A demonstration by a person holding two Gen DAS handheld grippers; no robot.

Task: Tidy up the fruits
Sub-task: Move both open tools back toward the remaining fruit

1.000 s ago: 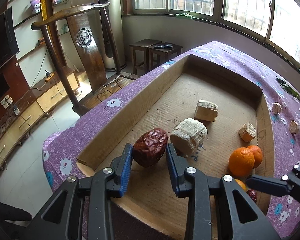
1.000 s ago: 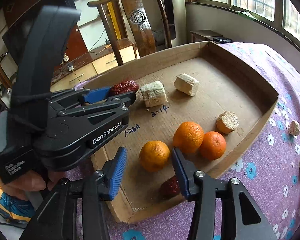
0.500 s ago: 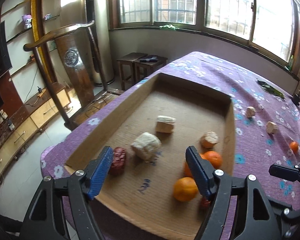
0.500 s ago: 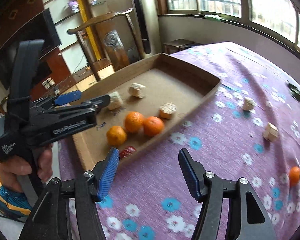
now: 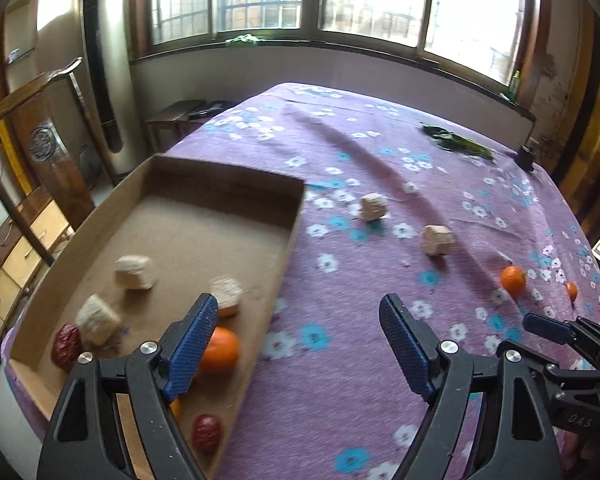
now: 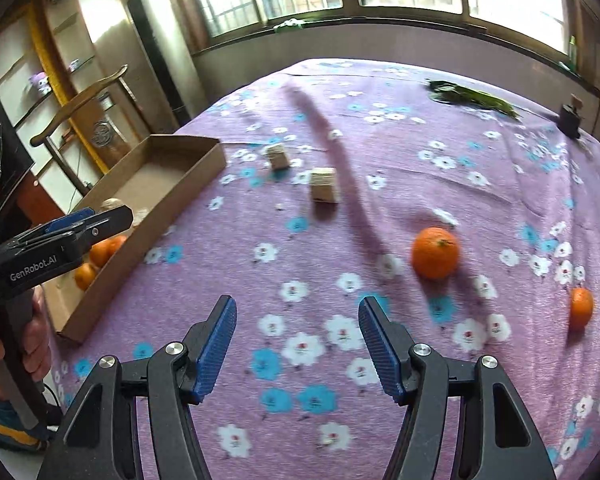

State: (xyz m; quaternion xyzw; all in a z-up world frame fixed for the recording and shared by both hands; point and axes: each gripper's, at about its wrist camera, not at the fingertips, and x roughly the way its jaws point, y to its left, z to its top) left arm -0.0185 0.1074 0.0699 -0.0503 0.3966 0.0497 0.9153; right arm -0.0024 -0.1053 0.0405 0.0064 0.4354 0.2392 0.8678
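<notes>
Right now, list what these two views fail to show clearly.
- Left wrist view: an orange in the cardboard tray is almost wholly hidden behind the left claw, whose jaws are opening on nothing.
- Right wrist view: the tray's contents are mostly hidden by its near wall and the other claw; only orange slivers show.
- Both views: the dark green item at the far edge is too blurred to identify.

from my left wrist view i look steeply down over the cardboard tray (image 5: 288, 248) edge; my right wrist view sits further right, angled down at the purple tablecloth (image 6: 380, 160). both share the tray and the cloth (fisheye, close range).
</notes>
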